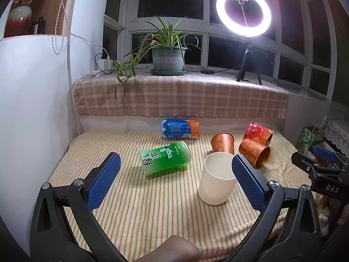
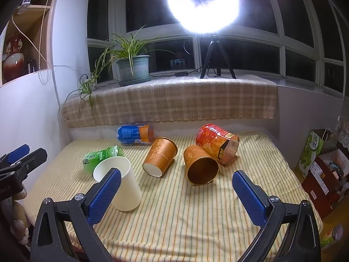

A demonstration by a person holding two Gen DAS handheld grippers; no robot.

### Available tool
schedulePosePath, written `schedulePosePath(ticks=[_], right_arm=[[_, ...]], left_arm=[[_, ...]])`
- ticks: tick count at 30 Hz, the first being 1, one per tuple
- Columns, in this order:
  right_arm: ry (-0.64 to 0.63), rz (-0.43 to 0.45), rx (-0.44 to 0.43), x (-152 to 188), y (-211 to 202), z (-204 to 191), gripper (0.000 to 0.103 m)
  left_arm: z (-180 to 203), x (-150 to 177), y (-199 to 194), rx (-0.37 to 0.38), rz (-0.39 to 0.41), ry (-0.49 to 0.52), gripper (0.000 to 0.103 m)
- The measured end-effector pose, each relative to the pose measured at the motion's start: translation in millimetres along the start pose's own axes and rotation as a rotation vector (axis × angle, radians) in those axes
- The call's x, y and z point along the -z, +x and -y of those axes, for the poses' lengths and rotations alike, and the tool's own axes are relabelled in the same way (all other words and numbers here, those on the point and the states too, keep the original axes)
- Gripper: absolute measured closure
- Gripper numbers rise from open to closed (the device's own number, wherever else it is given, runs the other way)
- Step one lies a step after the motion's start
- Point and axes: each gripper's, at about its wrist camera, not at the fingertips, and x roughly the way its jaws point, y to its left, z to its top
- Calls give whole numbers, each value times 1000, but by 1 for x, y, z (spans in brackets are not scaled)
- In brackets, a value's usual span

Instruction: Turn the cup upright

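three cups (image 2: pixel 118 181) (image 2: pixel 160 156) (image 2: pixel 199 167), three bottles (image 2: pixel 102 156) (image 2: pixel 135 134) (image 2: pixel 218 144)

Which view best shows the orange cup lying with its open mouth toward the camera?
The right wrist view: the orange cup lies unobstructed, its dark interior facing the camera. In the left wrist view the same cup sits farther off, mouth angled right, partly behind a hand-held gripper finger.

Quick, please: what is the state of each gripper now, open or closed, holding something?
Left gripper: open, holding nothing.
Right gripper: open, holding nothing.
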Motion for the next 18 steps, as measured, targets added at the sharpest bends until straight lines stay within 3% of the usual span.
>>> schedulePosePath(ticks=[18], right_arm=[[9, -3, 4, 0, 2, 0, 0]], left_arm=[[0, 0, -1, -1, 1, 0, 0]])
